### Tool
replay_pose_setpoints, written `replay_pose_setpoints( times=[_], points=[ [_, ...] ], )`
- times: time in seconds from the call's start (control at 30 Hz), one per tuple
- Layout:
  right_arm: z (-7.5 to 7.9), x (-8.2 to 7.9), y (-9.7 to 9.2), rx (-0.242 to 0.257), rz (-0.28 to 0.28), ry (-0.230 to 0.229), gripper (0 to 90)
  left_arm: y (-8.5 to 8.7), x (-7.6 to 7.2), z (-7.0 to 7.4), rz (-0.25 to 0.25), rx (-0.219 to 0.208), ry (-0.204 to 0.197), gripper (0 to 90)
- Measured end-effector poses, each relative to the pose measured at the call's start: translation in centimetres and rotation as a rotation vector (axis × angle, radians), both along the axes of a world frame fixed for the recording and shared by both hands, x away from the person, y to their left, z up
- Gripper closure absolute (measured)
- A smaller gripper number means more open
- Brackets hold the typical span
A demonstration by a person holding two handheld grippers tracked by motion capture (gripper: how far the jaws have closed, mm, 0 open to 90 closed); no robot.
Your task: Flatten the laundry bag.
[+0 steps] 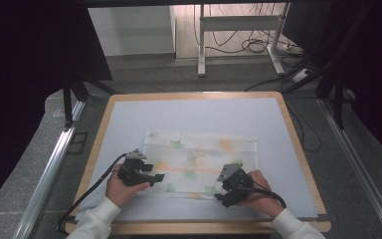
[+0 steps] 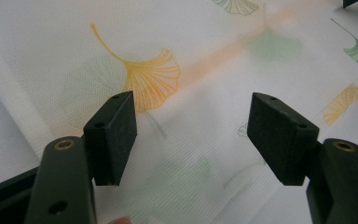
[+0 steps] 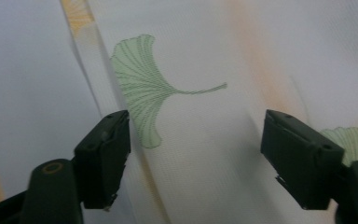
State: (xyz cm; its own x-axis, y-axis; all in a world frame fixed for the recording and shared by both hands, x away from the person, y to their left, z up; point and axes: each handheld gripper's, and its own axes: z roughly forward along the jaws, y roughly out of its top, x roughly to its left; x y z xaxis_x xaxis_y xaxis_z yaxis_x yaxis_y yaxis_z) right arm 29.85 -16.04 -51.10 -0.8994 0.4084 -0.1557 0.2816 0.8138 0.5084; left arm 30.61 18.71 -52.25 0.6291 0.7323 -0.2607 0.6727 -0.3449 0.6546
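The ginkgo-print cloth (image 1: 199, 162), a thin white sheet with green and orange leaves, lies flat on the pale mat (image 1: 199, 114) toward the 6 o'clock side of the desk (image 1: 291, 129); it looks already doubled over, since faint leaf shapes and an orange stripe show through the upper layer in both gripper views, and a folded edge runs along its near side. So at least one fold seems done, and what is left, as I judge it, is a further fold, for which neither corner has yet been taken. The left hand-held gripper (image 1: 155, 177) hovers over the cloth's 8 o'clock corner with its jaws spread wide above an orange leaf (image 2: 151, 77), pinching nothing. The right hand-held gripper (image 1: 220, 195) sits at the 5 o'clock corner, jaws likewise spread, straddling the cloth's hem beside a green leaf (image 3: 142, 91), with no fabric between them
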Motion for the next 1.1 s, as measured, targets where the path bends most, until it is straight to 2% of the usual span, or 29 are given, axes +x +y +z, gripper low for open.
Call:
replay_pose_setpoints(
  times=[0.1,0.43,0.53,0.63,0.73,0.87,1.1],
  points=[
    [0.0,0.2,-0.3,0.015,-0.013,0.006,36.5,0.1,0.1,-0.1,0.000,-0.004,0.002,32.9],
    [0.1,1.0,-1.1,0.064,-0.022,0.050,78.9,0.2,0.0,-0.2,-0.006,-0.002,0.006,32.7],
    [0.1,1.2,-1.3,0.076,-0.027,0.054,88.0,0.2,-0.1,-0.2,-0.007,-0.004,0.004,32.4],
    [0.6,1.7,-1.9,0.133,-0.039,0.080,88.5,0.4,-0.2,-0.1,-0.012,-0.008,-0.003,31.1],
    [1.4,2.3,-2.6,0.189,-0.064,0.088,88.6,0.6,-0.4,-0.1,-0.013,-0.020,-0.005,28.7],
    [2.3,3.1,-3.3,0.244,-0.097,0.094,88.7,0.7,-1.0,0.0,-0.029,-0.011,-0.025,22.7],
    [3.1,4.3,-3.7,0.290,-0.134,0.117,88.7,0.1,-2.2,-0.4,-0.084,0.071,-0.059,10.7]
  ],
)
